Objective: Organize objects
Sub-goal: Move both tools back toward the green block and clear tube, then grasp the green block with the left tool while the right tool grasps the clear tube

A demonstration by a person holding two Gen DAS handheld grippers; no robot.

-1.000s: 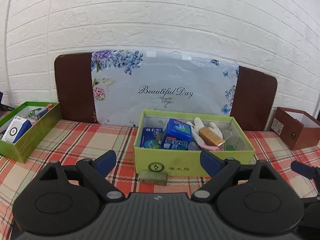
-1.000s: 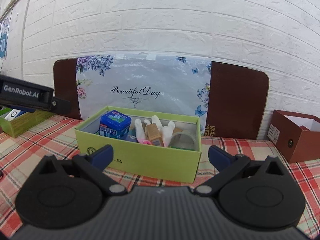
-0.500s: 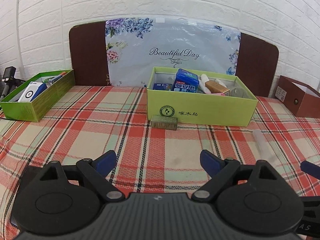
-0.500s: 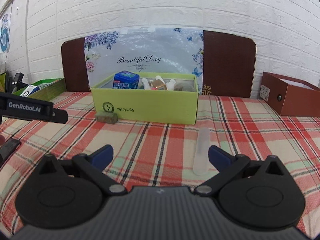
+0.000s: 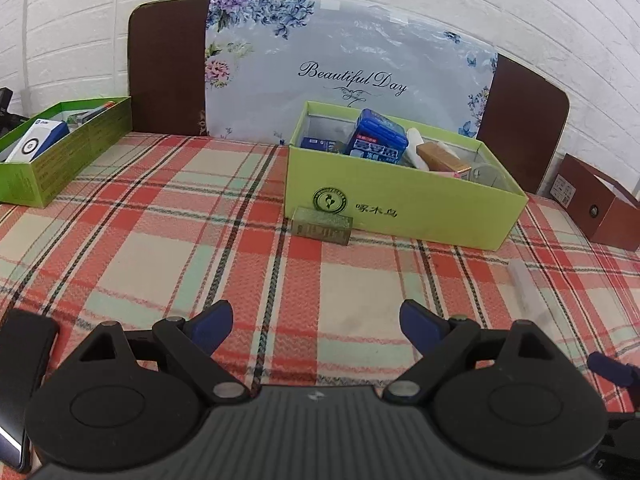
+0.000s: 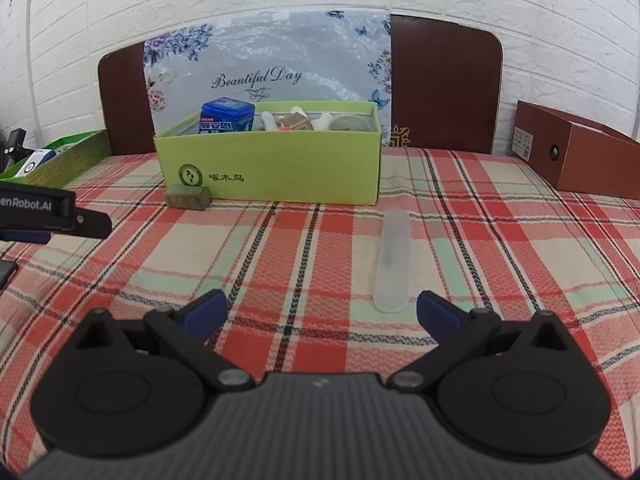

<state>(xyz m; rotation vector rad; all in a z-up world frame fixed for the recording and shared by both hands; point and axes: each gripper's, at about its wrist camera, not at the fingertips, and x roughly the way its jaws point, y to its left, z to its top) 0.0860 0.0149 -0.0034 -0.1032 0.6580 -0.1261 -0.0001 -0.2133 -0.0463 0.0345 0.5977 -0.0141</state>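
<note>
Counter: plaid cloth in red, cream and green, fills the lower half of both views.
Floral panel: reads "Beautiful Day", stands upright against the white brick wall, upper centre.
Left gripper: bottom of the left wrist view, jaws spread wide, nothing between them, over bare cloth.
Right gripper: bottom of the right wrist view, jaws spread wide, empty.
Green box: open, centre right of the left wrist view; holds a blue packet, a tan carton and white items.
Long green box: left edge, holds a white-and-blue carton.
Brown box: open, right edge of the right wrist view.
Clear tube: lies flat on the cloth, centre right, near end just beyond the right jaw tip, apart from it.
Small olive box: on the cloth, just against the green box's front wall, lower left corner.
</note>
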